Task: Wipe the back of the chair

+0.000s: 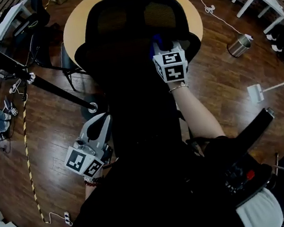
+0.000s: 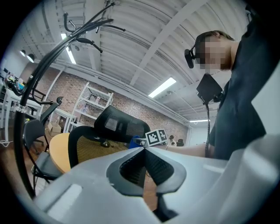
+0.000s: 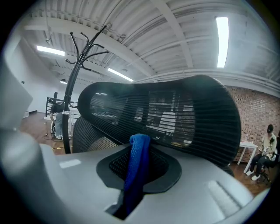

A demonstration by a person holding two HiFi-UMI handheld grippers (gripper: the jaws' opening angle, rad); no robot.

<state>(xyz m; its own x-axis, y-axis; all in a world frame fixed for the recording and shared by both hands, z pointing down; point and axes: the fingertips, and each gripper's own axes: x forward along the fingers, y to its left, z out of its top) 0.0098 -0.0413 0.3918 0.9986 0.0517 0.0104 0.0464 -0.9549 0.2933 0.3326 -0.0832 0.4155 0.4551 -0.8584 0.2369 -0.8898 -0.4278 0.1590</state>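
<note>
Overhead, the head view is looking steeply down on a black mesh office chair [image 1: 132,48] standing on a dark wooden floor [image 1: 222,82], with a round wooden table [image 1: 73,25] just beyond it. The person's bare right arm is reaching forward over the chair, holding the right tool [image 1: 159,47] at the upper right of the chair's back, just below its curved mesh headrest [image 1: 127,14].

Seen from the right gripper view, the right tool [image 3: 140,146] is clamping a soft blue cloth [image 3: 134,175] between its jaws. The cloth is standing up as a narrow fold, and its top end is poking out past the jaw tips. The headrest [image 3: 175,113] is filling the view right in front of the cloth; whether they are touching cannot be told.

Lower down and to the left of the chair, the left tool [image 1: 101,120] is hanging well apart from the cloth. Its own view is showing the left tool [image 2: 143,151] with jaws pressed together and nothing between them. A silver metal bin [image 1: 239,45] is lying tilted on the floor to the right.
</note>
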